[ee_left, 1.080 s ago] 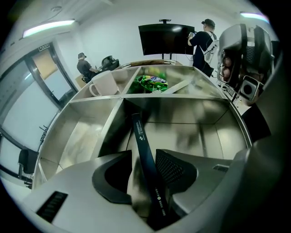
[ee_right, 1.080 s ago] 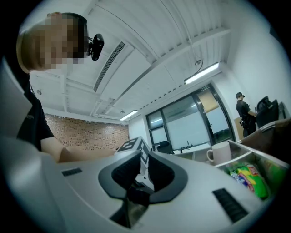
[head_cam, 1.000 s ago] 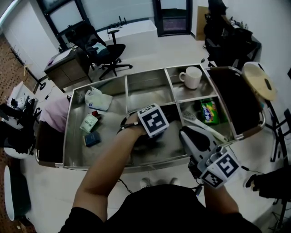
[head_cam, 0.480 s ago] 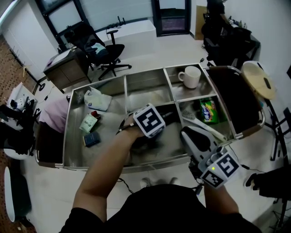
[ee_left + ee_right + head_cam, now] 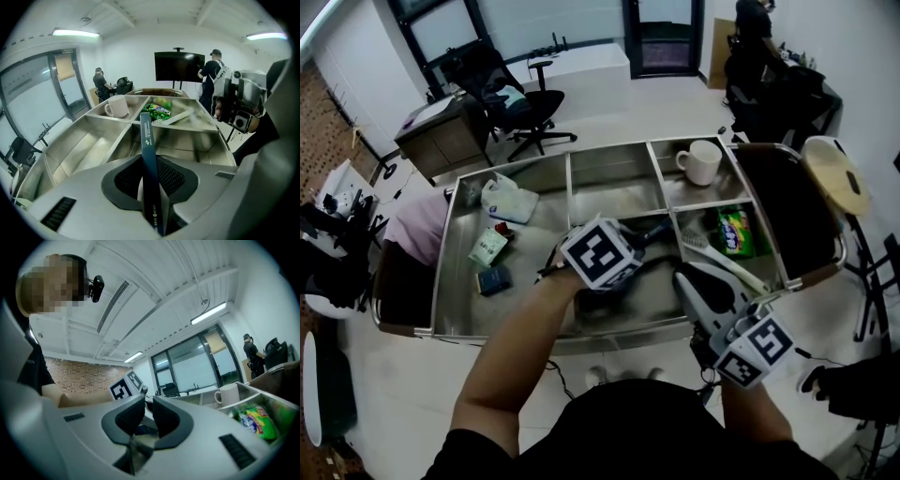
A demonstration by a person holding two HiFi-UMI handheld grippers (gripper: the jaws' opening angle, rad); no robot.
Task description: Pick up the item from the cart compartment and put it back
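Observation:
My left gripper (image 5: 151, 161) is shut on a thin dark blue box (image 5: 146, 136), gripped on its flat sides, narrow edge up, and sticking out past the jaws. In the head view the left gripper (image 5: 645, 234) hangs over the middle compartment of the steel cart (image 5: 534, 330). The box is mostly hidden there behind the marker cube. My right gripper (image 5: 682, 274) waits at the cart's near right edge. In its own view the right gripper (image 5: 149, 401) has its jaws almost together, with nothing between them.
A white mug (image 5: 703, 161) stands in the far right compartment. A green packet (image 5: 733, 231) and a white utensil (image 5: 722, 262) lie below it. The left compartment holds a white bag (image 5: 508, 199), a green packet (image 5: 487, 248) and a small blue box (image 5: 495, 279). An office chair (image 5: 511, 103) stands beyond.
The left gripper has drawn back a little to the left over the middle compartment, and the dark blue box has come with it. The right gripper has stayed put.

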